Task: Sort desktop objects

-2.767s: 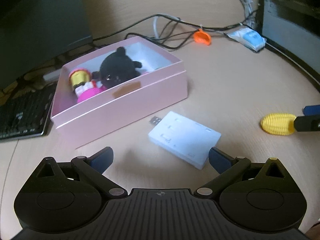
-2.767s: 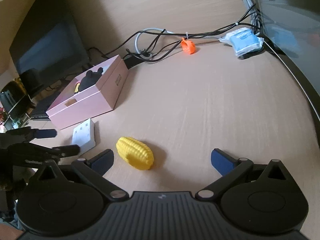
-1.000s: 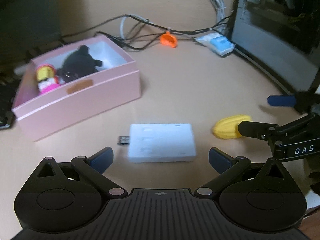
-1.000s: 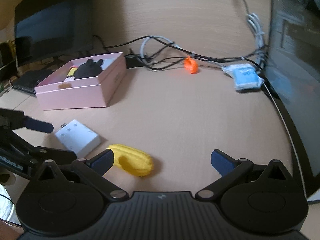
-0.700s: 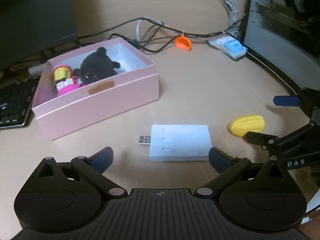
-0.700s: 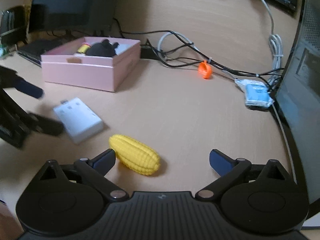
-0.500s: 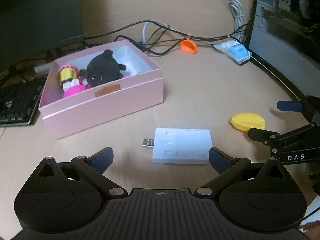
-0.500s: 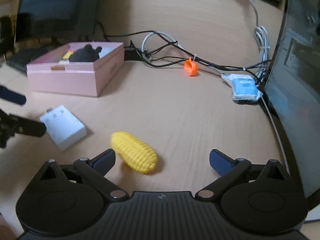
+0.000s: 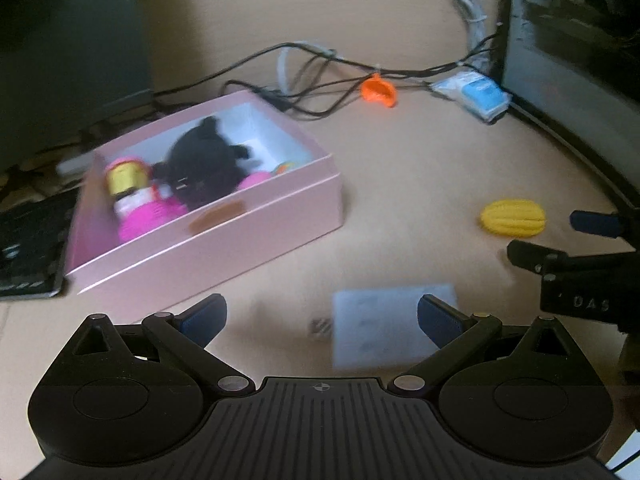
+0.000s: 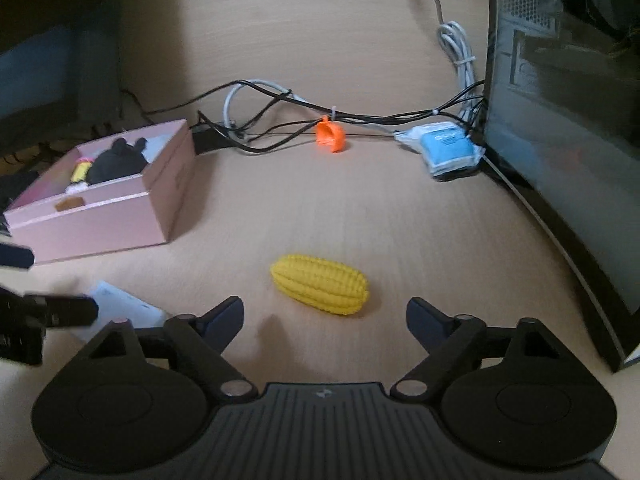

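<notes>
Now our right gripper (image 10: 324,314) has been closing around the corn (image 10: 320,289), not touching yet; left gripper (image 9: 322,314), open, seems to straddle the blurred hub (image 9: 384,324), both probably for the box (image 9: 224,236).

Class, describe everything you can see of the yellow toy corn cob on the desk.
The yellow toy corn cob is a short, plump oval with lengthwise rows of kernel bumps, plastic or rubber by its look. It lies on its side on the bare wooden desk, just ahead of the right gripper, whose open jaws have just been closing. Nothing touches it but the desk.
</notes>
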A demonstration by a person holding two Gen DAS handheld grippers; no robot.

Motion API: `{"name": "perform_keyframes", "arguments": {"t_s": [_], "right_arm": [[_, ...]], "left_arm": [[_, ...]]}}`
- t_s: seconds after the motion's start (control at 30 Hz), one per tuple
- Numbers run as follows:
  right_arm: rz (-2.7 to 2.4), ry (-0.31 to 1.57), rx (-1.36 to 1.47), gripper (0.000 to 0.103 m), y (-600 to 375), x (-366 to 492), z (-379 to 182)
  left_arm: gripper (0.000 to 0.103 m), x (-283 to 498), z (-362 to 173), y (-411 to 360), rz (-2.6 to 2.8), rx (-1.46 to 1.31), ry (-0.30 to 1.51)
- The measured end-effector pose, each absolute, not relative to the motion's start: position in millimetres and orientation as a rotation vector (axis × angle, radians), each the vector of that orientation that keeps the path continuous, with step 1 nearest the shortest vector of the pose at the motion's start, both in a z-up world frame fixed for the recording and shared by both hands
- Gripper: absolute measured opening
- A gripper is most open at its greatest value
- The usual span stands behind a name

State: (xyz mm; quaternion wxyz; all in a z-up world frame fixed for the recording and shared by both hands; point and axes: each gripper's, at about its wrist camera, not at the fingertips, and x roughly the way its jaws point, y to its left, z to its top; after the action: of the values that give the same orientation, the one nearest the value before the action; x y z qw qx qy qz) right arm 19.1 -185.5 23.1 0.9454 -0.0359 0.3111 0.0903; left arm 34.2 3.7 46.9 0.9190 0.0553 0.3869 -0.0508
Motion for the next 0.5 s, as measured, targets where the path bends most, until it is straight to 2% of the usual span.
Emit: {"name": "perform_keyframes", "arguments": {"t_s": [0.17, 0.5], "right_arm": [[0.117, 0.648, -0.034, 0.073, -205, 31, 21], [-0.009, 0.647, -0.013, 0.073, -212, 35, 25]], "left_arm": [[0.103, 54, 44, -13, -0.203, 0.125, 0.758], [0.103, 60, 49, -7, -0.23, 0.139, 0.757]]}}
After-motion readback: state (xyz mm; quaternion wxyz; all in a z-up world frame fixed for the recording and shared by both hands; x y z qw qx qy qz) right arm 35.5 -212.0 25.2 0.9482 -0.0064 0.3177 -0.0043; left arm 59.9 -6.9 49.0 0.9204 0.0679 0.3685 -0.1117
